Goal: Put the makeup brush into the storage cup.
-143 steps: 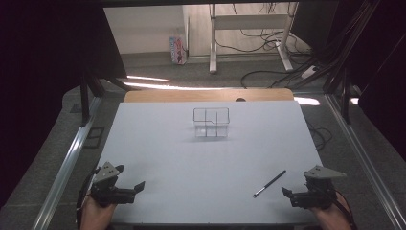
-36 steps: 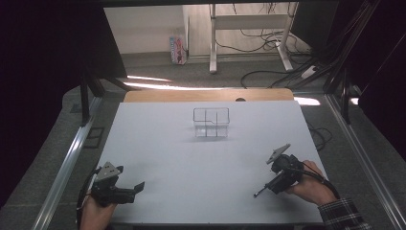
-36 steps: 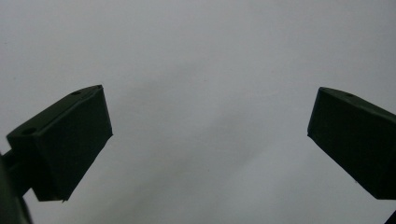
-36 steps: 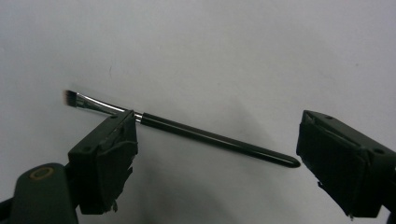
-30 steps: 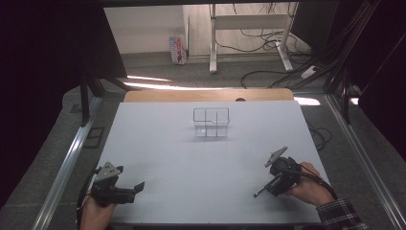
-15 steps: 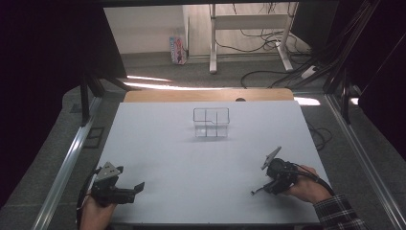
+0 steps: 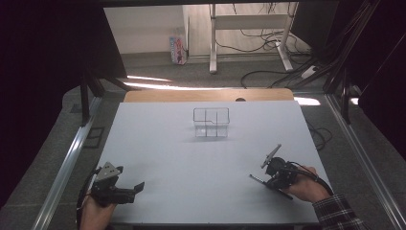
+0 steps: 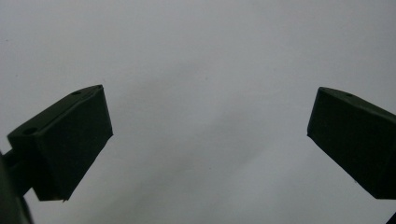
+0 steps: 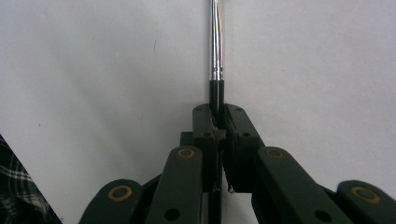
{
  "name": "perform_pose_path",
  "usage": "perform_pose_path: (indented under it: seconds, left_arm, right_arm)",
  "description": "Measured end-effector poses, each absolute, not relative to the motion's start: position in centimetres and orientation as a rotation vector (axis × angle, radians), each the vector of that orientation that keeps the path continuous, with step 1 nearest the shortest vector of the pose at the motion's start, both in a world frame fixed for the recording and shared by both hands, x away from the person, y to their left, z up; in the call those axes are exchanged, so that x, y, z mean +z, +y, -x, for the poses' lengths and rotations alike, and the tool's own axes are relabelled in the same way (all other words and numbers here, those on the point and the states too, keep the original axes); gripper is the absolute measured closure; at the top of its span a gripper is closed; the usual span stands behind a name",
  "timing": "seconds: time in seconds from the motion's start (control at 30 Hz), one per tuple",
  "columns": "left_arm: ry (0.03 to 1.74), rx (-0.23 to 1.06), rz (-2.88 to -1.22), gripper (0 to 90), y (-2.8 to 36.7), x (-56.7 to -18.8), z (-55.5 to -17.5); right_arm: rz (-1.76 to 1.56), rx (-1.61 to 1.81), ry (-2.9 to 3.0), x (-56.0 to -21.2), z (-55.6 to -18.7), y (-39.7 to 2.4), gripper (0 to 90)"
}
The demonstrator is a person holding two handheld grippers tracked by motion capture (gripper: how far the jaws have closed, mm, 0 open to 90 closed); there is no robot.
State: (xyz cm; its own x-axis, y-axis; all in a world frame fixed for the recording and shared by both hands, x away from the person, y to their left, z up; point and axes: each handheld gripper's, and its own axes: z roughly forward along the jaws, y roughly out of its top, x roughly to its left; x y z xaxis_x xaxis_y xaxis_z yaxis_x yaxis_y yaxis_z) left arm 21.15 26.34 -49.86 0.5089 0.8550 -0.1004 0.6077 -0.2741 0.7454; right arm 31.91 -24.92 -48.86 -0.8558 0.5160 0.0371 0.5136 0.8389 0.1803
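Black-and-silver pen (image 9: pixel 215 56) pinched btwn right gripper (image 9: pixel 217 112) jaws, just closed; sticks out ahead.

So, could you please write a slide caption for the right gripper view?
Right gripper closed on a black-and-silver pen lying on the white table.

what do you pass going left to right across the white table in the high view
left tool with jaws apart over bare table → clear divided box farther back → right tool, jaws just closed on the pen.
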Motion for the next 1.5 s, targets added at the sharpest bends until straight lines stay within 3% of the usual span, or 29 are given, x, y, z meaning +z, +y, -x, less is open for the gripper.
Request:
perform_pose_path:
  seconds: [1.5]
  left_arm:
    - [1.194,0.418,-2.005,0.5,26.2,-49.9,-21.2]
  right_arm:
    - [-1.062,0.877,2.623,-46.1,-29.7,-28.3,83.7]
